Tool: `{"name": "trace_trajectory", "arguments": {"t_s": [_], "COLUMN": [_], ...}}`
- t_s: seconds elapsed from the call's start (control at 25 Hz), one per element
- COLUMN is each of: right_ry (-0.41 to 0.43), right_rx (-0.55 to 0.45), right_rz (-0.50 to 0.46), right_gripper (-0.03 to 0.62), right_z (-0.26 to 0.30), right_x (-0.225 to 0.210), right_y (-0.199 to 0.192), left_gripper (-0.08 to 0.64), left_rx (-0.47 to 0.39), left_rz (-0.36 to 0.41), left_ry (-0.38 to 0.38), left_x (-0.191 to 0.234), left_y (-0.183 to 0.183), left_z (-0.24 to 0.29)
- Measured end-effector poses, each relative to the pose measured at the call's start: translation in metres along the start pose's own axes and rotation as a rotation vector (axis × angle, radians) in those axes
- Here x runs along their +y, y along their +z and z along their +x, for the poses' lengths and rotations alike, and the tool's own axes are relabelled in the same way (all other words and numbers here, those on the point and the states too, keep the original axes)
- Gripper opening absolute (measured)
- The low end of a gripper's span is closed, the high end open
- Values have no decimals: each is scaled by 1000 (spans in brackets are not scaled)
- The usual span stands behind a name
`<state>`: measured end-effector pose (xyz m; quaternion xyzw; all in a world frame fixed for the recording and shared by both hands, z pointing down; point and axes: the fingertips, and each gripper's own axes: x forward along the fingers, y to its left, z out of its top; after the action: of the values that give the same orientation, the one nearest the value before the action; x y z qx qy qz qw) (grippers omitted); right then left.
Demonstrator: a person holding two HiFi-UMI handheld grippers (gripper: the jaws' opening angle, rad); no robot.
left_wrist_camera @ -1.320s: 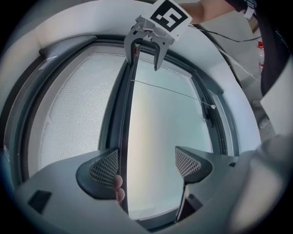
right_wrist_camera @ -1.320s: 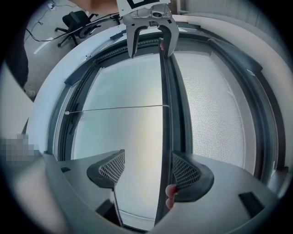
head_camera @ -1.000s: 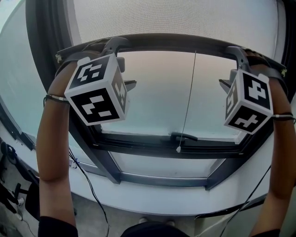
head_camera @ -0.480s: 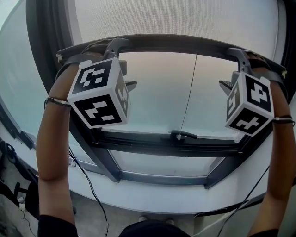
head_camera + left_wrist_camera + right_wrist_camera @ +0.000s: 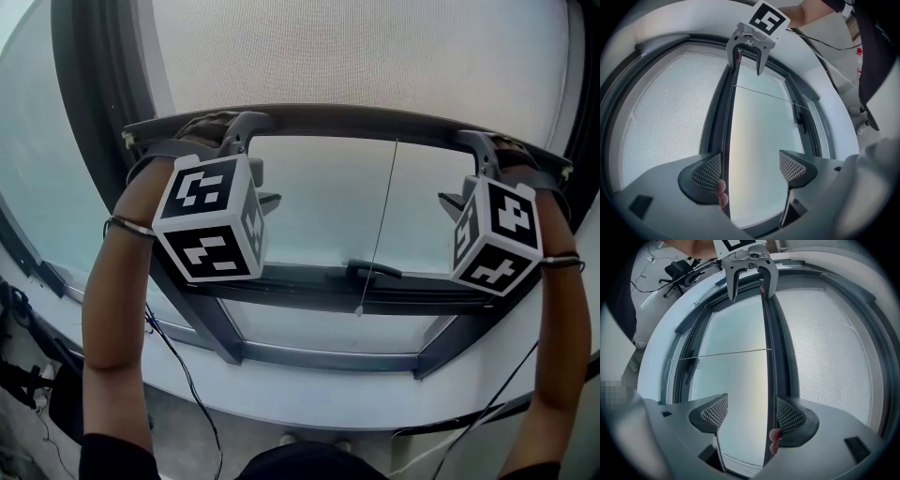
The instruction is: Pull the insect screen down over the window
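The left gripper (image 5: pixel 750 169) and the right gripper (image 5: pixel 751 416) both have jaws wide apart, clamping nothing. The screen bar (image 5: pixel 356 118), across the upper frame, lies against one jaw of each.

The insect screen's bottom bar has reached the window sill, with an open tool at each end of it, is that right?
No. The head view shows the bottom bar only partway down, above the window handle. The open left tool and right tool are at its ends.
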<state>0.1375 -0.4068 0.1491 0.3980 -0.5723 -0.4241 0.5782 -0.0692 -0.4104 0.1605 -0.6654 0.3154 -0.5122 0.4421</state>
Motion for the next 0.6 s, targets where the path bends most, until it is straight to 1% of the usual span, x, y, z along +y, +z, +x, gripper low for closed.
{"name": "trace_trajectory", "arguments": {"t_s": [0.08,0.2,0.6], "right_ry": [3,-18,-48], "right_rx": [7,24,34], "right_rz": [-3,-14,-19], "right_gripper": [330,330,330], "right_z": [4,8,12], "right_x": [5,7,15], "right_y": [-1,-3,-3], "left_gripper": [394,394,394], "left_rx": [5,12,5], "left_rz": [-3,-5,-15], "left_ry": [3,19,22], "left_x": [-4,-5,-13], "left_y": [0,0,-1], "left_z": [5,9,13]}}
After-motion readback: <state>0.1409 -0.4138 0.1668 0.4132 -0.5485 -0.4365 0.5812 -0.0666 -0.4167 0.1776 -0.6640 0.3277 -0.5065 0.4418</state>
